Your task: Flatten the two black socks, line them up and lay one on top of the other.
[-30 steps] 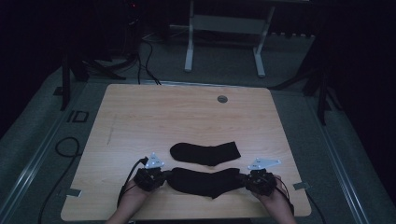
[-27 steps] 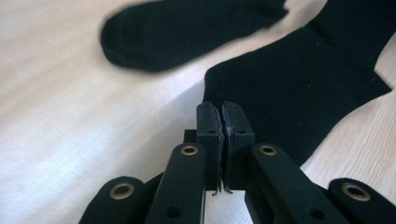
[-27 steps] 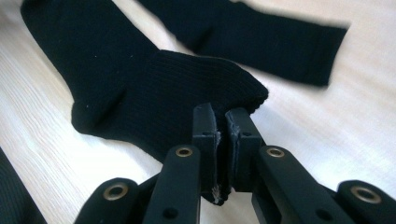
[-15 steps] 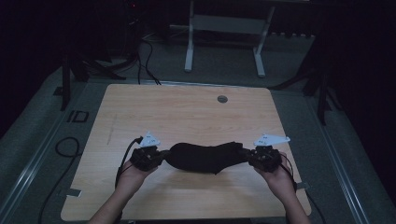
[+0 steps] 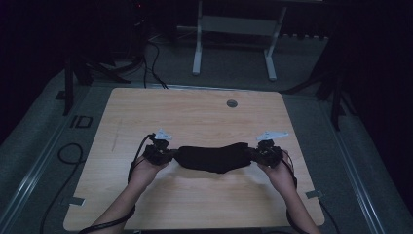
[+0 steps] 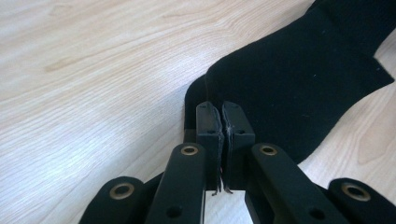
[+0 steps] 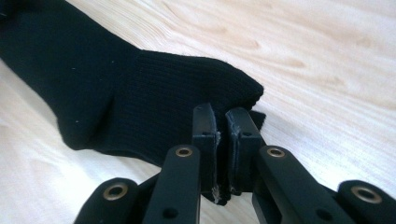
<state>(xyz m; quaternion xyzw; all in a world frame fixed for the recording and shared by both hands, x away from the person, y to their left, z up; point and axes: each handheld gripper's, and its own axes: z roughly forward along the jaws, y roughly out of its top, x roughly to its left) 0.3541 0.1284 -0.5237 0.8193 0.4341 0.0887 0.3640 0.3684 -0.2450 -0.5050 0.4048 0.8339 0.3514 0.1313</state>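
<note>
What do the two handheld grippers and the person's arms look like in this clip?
Both the left gripper and right gripper are black, each topped by a pale grey three-cornered plate and trailing a black cable. Jaws are flat black links with brass-coloured rivets. Forearms are bare, without sleeves.

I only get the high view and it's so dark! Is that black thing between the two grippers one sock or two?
Observer: The left gripper view shows two layers at the black sock's edge, so maybe two stacked; I cannot tell for sure.
Operator: Is the left gripper really pinching it?
Observer: Yes, the left gripper has its jaws shut on the sock's edge.
Operator: And the other one?
Observer: The right gripper is clamped on the ribbed end, with cloth between its jaws.
</note>
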